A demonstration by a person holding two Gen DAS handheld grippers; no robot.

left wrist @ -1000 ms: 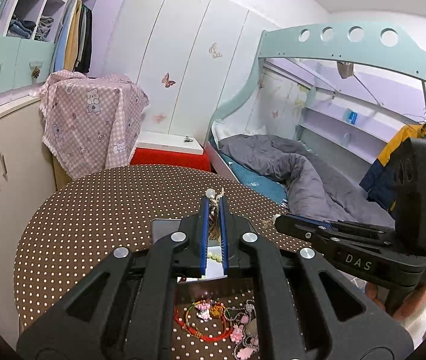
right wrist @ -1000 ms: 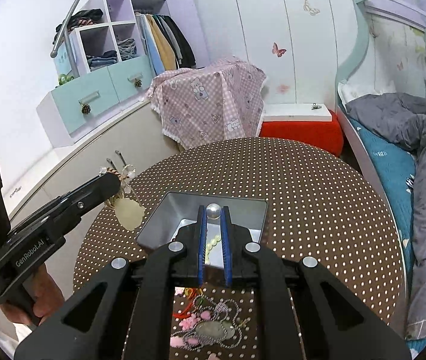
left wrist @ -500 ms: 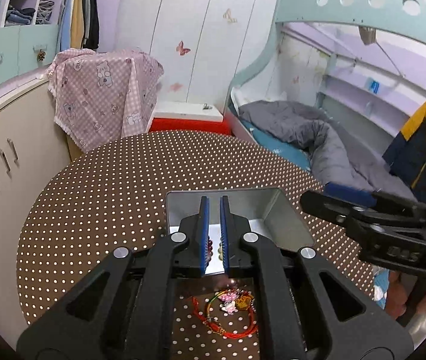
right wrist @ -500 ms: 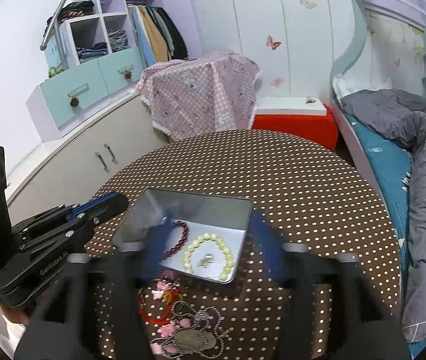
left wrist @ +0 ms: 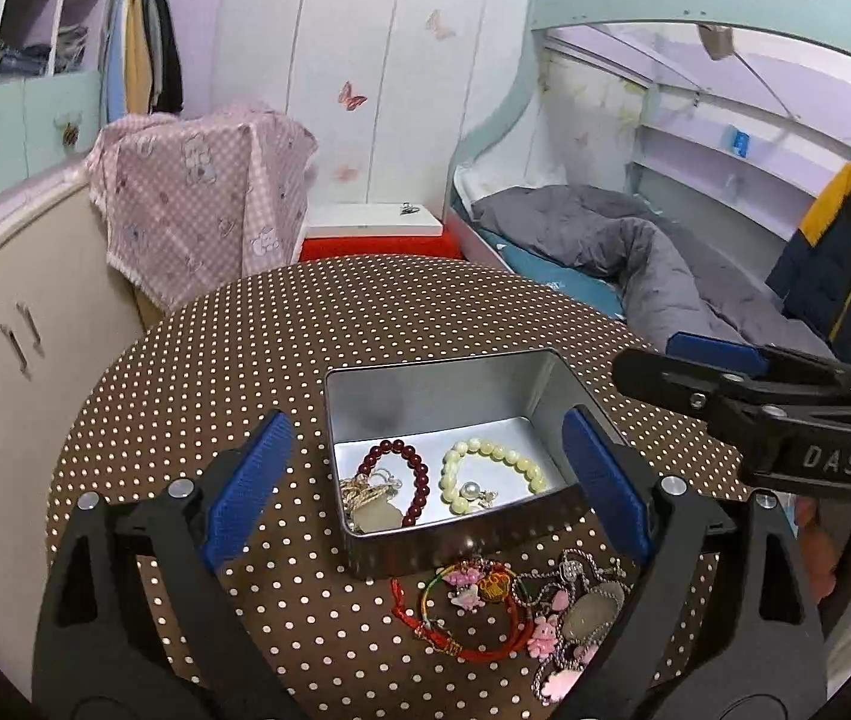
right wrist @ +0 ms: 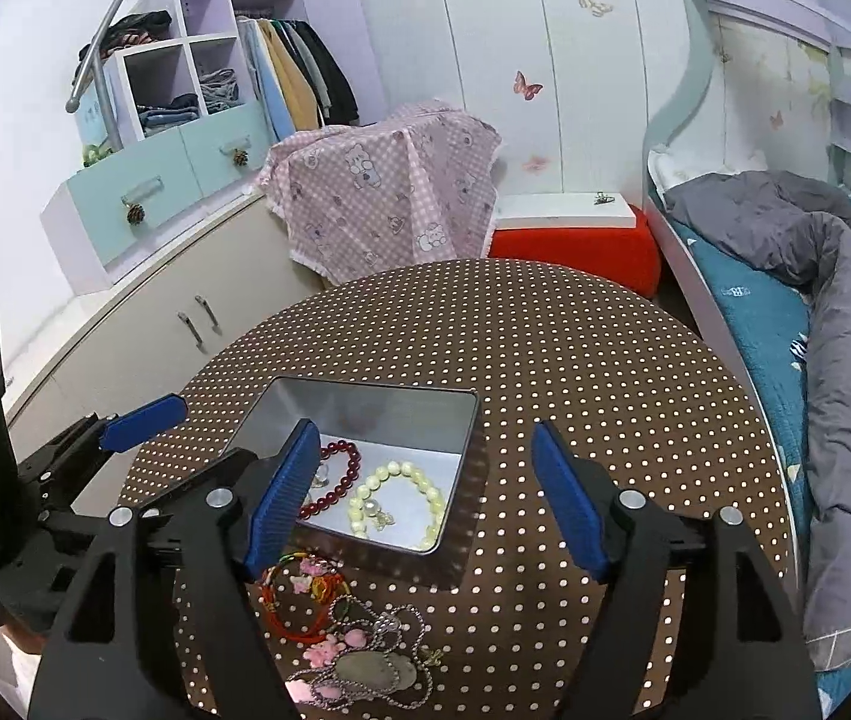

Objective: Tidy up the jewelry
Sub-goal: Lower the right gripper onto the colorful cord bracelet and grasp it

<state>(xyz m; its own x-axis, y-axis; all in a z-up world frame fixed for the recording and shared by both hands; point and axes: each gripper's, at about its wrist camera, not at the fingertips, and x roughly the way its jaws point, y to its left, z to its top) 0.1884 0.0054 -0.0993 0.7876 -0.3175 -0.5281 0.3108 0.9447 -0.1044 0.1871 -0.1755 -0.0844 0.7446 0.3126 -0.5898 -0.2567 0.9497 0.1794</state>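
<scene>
Hovering over the tin box (left wrist: 455,468) on the tabletop (left wrist: 281,360), both grippers, left (left wrist: 425,480) and right (right wrist: 425,498), are opening their jaws wide and empty, having just released pieces, while other jewelry (left wrist: 503,612) is waiting beside it.

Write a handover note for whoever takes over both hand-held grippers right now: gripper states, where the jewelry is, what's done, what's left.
Left hand-held gripper: open, empty, jaws just opened over the metal tin.
Right hand-held gripper: open, empty, jaws just opened wider.
Done: in the tin lie the dark red bead bracelet, the pale bead bracelet, a pearl piece and a gold chain with pale pendant.
Left: on the table in front of the tin, the red cord bracelet with charms and silver chains with pink charms.
</scene>
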